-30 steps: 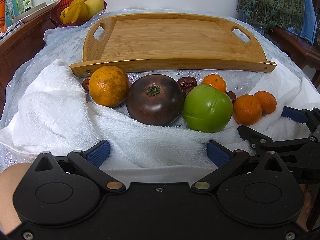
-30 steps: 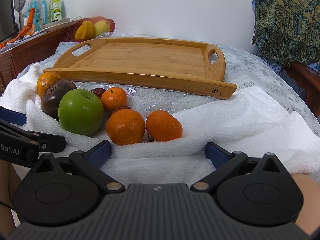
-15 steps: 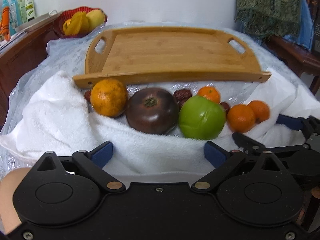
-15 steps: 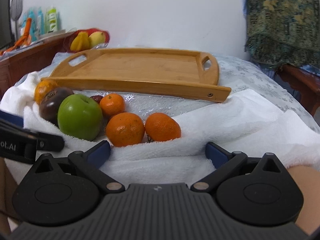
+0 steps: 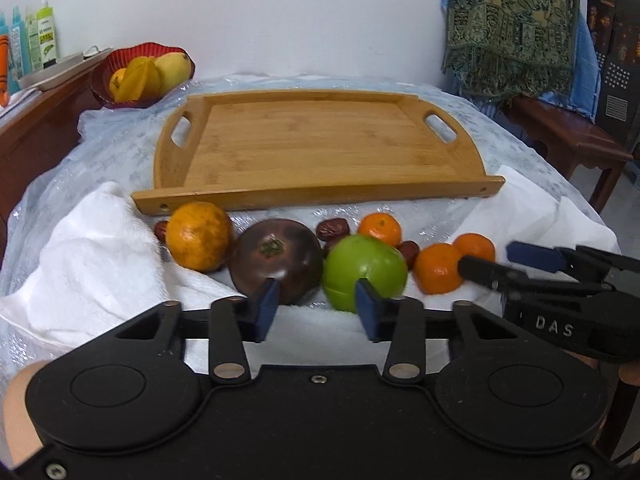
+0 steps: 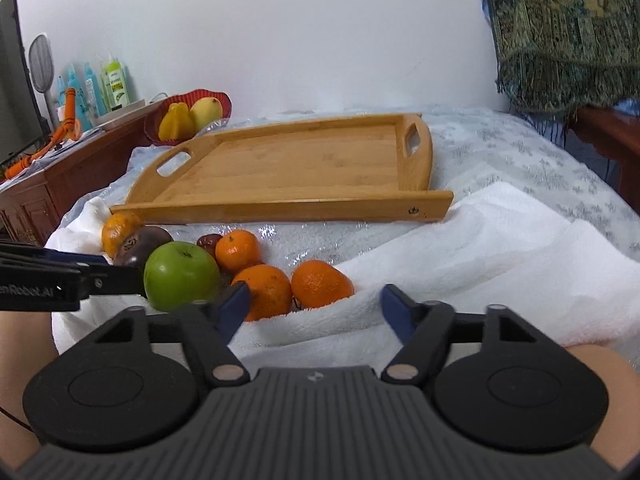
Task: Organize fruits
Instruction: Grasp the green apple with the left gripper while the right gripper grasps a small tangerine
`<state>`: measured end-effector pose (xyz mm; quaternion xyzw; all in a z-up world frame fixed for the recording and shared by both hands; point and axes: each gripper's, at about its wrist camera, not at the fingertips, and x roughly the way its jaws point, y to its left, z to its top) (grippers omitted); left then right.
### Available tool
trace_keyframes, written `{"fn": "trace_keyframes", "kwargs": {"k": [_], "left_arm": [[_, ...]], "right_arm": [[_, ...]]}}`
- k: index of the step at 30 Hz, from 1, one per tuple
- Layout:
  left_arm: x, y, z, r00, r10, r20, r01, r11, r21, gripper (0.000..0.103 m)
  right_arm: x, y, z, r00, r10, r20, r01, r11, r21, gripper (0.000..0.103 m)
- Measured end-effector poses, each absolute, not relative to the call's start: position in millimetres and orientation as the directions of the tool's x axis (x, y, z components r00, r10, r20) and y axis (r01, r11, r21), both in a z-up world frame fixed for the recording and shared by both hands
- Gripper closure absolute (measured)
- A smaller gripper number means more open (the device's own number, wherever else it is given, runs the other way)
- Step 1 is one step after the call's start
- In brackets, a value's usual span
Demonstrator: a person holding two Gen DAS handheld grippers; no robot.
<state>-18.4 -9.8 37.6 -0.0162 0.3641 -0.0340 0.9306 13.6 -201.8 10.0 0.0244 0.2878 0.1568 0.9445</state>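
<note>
A row of fruit lies on a white towel [image 5: 92, 264] in front of an empty wooden tray [image 5: 312, 148]: a large orange [image 5: 198, 236], a dark purple tomato [image 5: 276, 260], a green apple [image 5: 366, 268], several small tangerines [image 5: 438, 268] and dark red dates [image 5: 332, 227]. My left gripper [image 5: 316, 306] is open and empty, just short of the tomato and apple. My right gripper [image 6: 316, 308] is open and empty, just short of two tangerines [image 6: 320, 284], with the apple [image 6: 180, 276] to its left and the tray [image 6: 304, 172] beyond.
A red bowl [image 5: 140, 76] with yellow fruit stands on a wooden cabinet [image 5: 36, 132] at the back left, beside bottles [image 5: 44, 32]. A patterned cloth [image 5: 512, 20] hangs over a wooden bench [image 5: 568, 136] at the right. A shiny tablecloth [image 6: 500, 152] covers the table.
Both grippers have narrowed from wide open to partly open. Both cameras have risen and pulled back a little, so the fruit and tray sit lower in view.
</note>
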Motion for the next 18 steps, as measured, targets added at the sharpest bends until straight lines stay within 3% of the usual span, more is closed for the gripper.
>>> {"fn": "trace_keyframes", "kwargs": {"k": [2,5,13,18], "left_arm": [[-20,-10,38,0.732,-0.090,-0.676,0.057,0.996,-0.071,0.072],[-19,-13,39,0.733,-0.100,-0.673,0.072,0.995,-0.070,0.072],[-14,-21,38,0.738,-0.121,-0.664,0.099,0.993,-0.070,0.068],[-10,-25,36,0.731,-0.153,-0.665,0.122,0.988,-0.093,0.059]], "right_arm": [[13,-200,13,0.801,0.285,-0.527,-0.274,0.957,0.101,0.062],[19,-202,13,0.792,0.298,-0.533,-0.282,0.953,0.115,0.068],[28,-200,11,0.774,0.327,-0.543,-0.313,0.942,0.122,0.064],[36,-205,11,0.742,0.360,-0.566,-0.323,0.931,0.169,0.048]]}}
